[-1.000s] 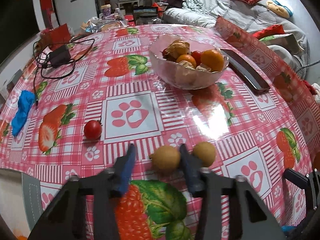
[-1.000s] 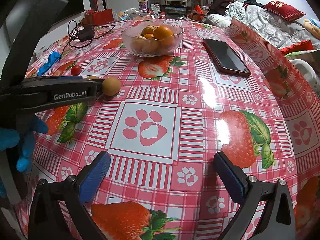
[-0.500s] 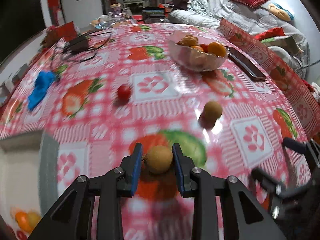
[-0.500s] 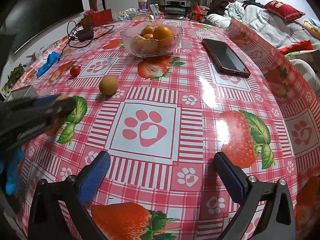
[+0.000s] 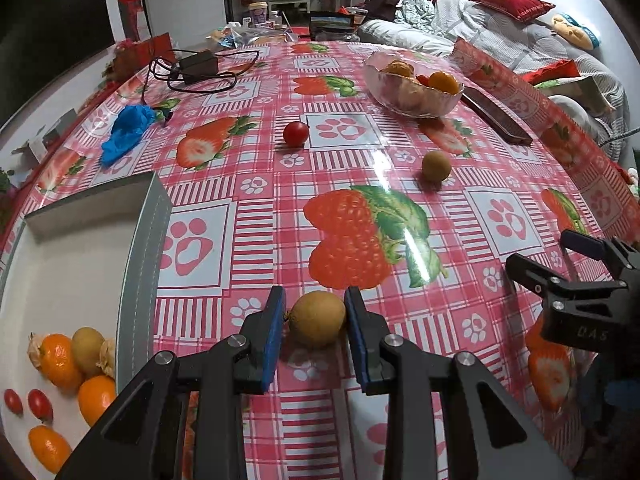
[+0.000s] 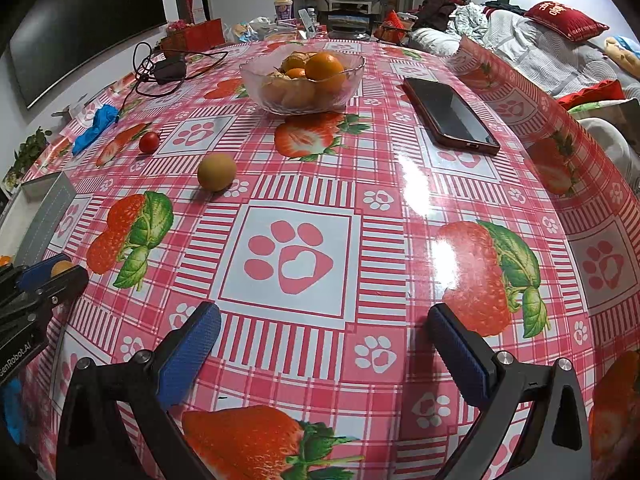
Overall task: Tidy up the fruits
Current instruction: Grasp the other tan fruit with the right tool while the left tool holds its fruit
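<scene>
My left gripper [image 5: 316,322] is shut on a tan round fruit [image 5: 317,323] and holds it above the tablecloth, right of a grey-walled white box [image 5: 140,240] that holds oranges, cherry tomatoes and other fruit. A second tan fruit [image 5: 436,165] [image 6: 216,171] and a cherry tomato [image 5: 296,133] [image 6: 149,142] lie on the table. A glass bowl [image 5: 416,102] [image 6: 256,80] of oranges stands at the far side. My right gripper [image 6: 320,344] is open and empty, low over the near table; it also shows in the left wrist view [image 5: 576,280].
A phone [image 6: 450,114] lies right of the bowl. A blue cloth [image 5: 128,132] and a black charger with cable [image 5: 198,66] lie at the far left. A sofa with cushions stands beyond the table's right edge.
My left gripper closed on the tan fruit, lifted it and carried it back and left toward the box. The right gripper has not moved.
</scene>
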A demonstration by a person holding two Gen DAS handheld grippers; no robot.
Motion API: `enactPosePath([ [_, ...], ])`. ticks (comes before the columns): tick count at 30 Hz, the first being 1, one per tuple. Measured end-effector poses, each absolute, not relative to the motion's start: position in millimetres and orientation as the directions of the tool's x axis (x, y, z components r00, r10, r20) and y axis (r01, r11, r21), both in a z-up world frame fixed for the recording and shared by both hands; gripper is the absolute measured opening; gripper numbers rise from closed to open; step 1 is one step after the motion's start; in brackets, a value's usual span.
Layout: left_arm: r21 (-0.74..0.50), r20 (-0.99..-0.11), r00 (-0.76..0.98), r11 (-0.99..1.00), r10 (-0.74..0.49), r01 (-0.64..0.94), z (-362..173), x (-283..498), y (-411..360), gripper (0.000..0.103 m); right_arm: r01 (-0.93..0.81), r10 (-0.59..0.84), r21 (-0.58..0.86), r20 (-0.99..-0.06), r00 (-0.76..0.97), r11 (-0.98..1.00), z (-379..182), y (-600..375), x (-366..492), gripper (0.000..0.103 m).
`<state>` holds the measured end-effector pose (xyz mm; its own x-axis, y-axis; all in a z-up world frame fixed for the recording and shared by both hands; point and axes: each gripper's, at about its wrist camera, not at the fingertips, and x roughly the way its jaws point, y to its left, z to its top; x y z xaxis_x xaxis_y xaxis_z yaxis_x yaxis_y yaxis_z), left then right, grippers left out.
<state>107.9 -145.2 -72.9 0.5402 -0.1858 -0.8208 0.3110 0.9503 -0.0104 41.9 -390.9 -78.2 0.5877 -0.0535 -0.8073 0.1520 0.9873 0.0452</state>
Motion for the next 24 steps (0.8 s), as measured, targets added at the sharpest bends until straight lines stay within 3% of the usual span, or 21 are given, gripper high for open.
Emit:
enactPosePath([
  [24,-0.02,-0.82,0.539,0.951,-0.193,0.31,-71.1,108.1,-143.1,0.033,0.166,-0.059,0.043,-0.823,0.564,0.985,-78.0,-391.3,44.7,0.103],
])
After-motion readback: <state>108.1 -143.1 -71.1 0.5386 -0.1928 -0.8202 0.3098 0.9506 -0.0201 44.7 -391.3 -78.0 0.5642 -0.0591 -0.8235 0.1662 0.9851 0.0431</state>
